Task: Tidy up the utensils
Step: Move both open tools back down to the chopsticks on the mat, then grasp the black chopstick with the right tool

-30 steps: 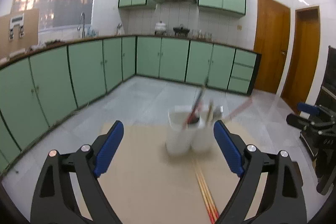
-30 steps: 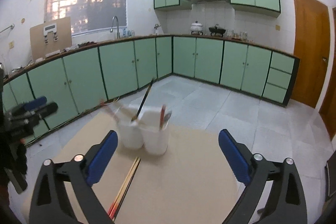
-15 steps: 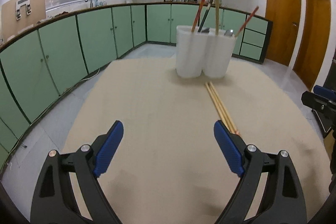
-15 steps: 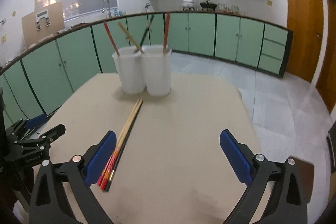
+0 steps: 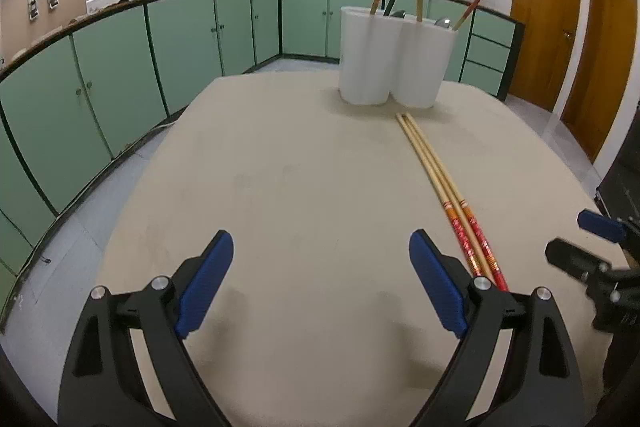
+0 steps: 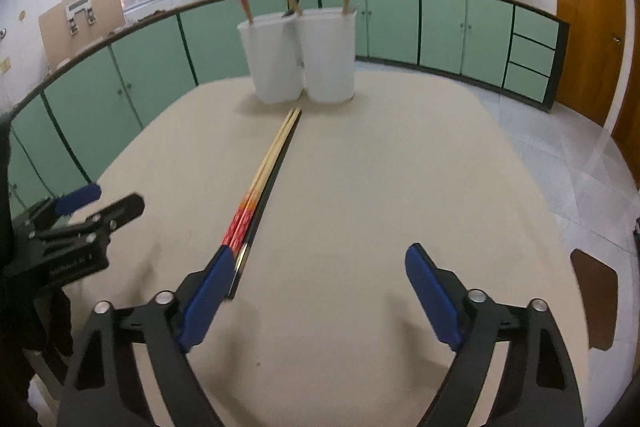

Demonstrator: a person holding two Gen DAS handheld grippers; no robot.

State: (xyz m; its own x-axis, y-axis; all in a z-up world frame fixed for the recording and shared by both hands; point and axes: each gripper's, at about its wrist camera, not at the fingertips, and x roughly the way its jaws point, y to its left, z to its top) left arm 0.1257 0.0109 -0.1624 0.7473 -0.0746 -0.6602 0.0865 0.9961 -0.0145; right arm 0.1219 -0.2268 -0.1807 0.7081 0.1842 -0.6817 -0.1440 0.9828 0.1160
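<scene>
Two white utensil cups [image 5: 396, 57] stand side by side at the far end of the beige table [image 5: 288, 187], with chopsticks and spoons sticking out. They also show in the right wrist view [image 6: 300, 57]. A pair of wooden chopsticks with red ends [image 5: 444, 191] lies flat in front of the cups, also seen in the right wrist view [image 6: 264, 179]. My left gripper [image 5: 322, 263] is open and empty, just left of the red ends. My right gripper [image 6: 320, 271] is open and empty; its left fingertip [image 6: 218, 275] is beside the chopsticks' near ends.
Green kitchen cabinets [image 5: 180, 27] run along the walls behind the table. Brown doors [image 5: 540, 27] stand at the right. A brown stool [image 6: 594, 299] sits beyond the table's right edge. Each gripper shows in the other's view, the right one [image 5: 592, 259] and the left one [image 6: 68, 227].
Both grippers have dropped lower and come nearer to the table. The chopsticks now lie close to the fingers of each. Both stay open.
</scene>
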